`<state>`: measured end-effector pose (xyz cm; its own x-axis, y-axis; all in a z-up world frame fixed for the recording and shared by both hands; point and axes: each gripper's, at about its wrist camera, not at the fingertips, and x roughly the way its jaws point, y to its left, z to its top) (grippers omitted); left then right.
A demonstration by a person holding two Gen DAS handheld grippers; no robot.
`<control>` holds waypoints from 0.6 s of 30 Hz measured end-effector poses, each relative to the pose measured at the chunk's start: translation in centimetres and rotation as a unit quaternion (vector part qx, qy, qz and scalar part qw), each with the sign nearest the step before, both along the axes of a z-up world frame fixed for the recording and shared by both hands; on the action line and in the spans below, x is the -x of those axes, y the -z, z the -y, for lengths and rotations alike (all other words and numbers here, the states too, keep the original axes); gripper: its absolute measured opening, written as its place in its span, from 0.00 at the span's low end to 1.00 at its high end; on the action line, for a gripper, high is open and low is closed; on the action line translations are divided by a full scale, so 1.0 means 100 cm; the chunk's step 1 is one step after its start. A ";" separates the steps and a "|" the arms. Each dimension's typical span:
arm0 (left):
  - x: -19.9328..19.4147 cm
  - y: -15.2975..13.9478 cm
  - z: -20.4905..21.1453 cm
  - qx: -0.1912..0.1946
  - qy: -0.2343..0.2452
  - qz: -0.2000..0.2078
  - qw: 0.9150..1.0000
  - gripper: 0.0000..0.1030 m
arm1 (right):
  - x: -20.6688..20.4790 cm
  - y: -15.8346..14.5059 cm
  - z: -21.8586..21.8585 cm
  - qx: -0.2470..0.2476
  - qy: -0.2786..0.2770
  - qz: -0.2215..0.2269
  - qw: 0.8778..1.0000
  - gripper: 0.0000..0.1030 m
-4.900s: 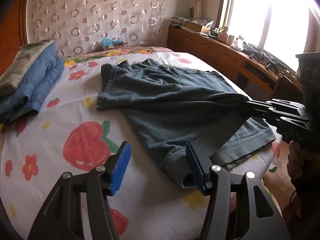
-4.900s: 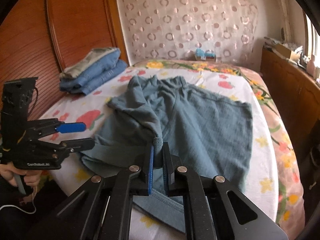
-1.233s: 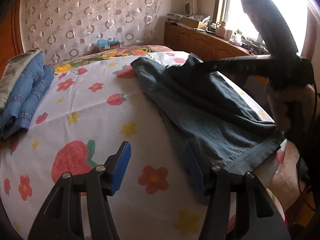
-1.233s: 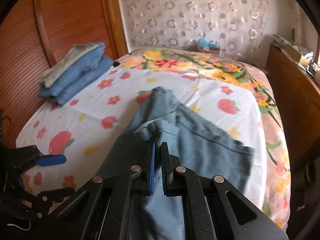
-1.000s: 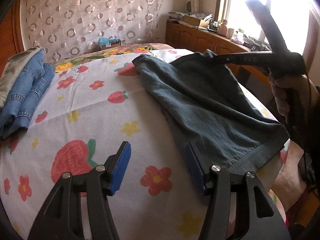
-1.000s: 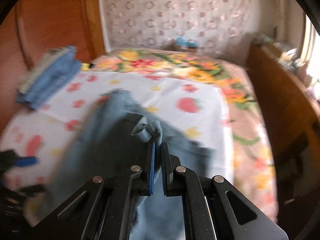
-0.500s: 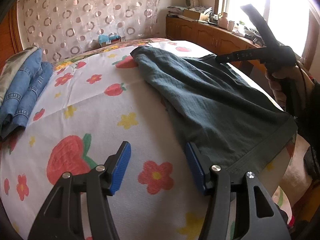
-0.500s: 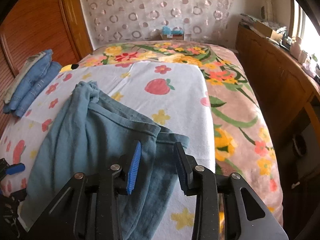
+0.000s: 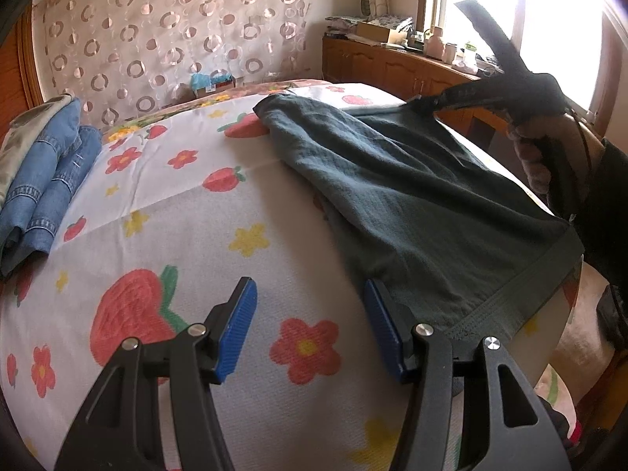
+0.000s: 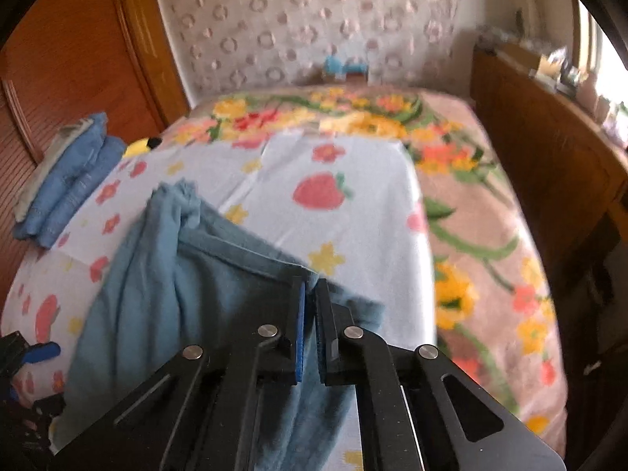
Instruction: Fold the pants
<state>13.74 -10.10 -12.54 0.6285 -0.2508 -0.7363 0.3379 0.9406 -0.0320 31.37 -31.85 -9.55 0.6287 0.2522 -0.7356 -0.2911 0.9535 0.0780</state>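
The dark blue-grey pants [image 9: 412, 196] lie folded lengthwise on the flowered bed sheet [image 9: 176, 216], waistband near the bed's front edge. My left gripper [image 9: 310, 314] is open and empty, just left of the waistband corner, its right finger touching the cloth edge. My right gripper [image 10: 308, 306] is shut on the pants' far hem edge [image 10: 251, 255]; in the left wrist view it [image 9: 428, 100] holds that corner slightly lifted at the far right of the pants.
A stack of folded jeans [image 9: 43, 172] lies at the bed's left side by the wooden headboard [image 10: 78, 59]. A wooden cabinet [image 9: 392, 66] with clutter runs along the right under the window. The bed's right edge drops off beside the pants.
My right gripper had opened and let go half a second ago; it has now shut again on the pants' far edge. My left gripper stays open in place.
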 end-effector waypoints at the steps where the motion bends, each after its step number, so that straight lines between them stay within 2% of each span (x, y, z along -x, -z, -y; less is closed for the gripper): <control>1: 0.000 0.000 0.000 0.000 0.000 0.000 1.000 0.55 | 0.001 -0.003 0.003 0.002 0.010 0.008 1.000 0.02; 3: 0.000 0.000 0.000 0.000 0.000 0.000 1.000 0.55 | 0.001 -0.006 0.008 0.020 0.036 0.015 0.999 0.02; 6: 0.000 0.000 0.000 0.000 0.000 0.001 1.000 0.55 | -0.008 0.004 0.021 0.033 0.059 -0.009 0.998 0.02; 10: 0.000 -0.001 0.001 0.000 0.000 0.001 1.000 0.55 | -0.008 0.011 0.034 0.008 0.065 -0.021 0.998 0.02; 12: 0.000 0.000 0.001 0.000 0.000 0.001 1.000 0.55 | -0.002 0.010 0.034 0.004 0.061 -0.020 0.998 0.20; 13: 0.000 0.000 0.001 0.000 0.000 0.001 1.000 0.55 | 0.003 0.009 0.034 0.012 0.062 -0.016 0.998 0.35; 18: 0.000 0.000 0.001 0.000 0.000 0.000 1.000 0.55 | 0.049 -0.006 0.033 0.001 0.044 0.004 0.999 0.36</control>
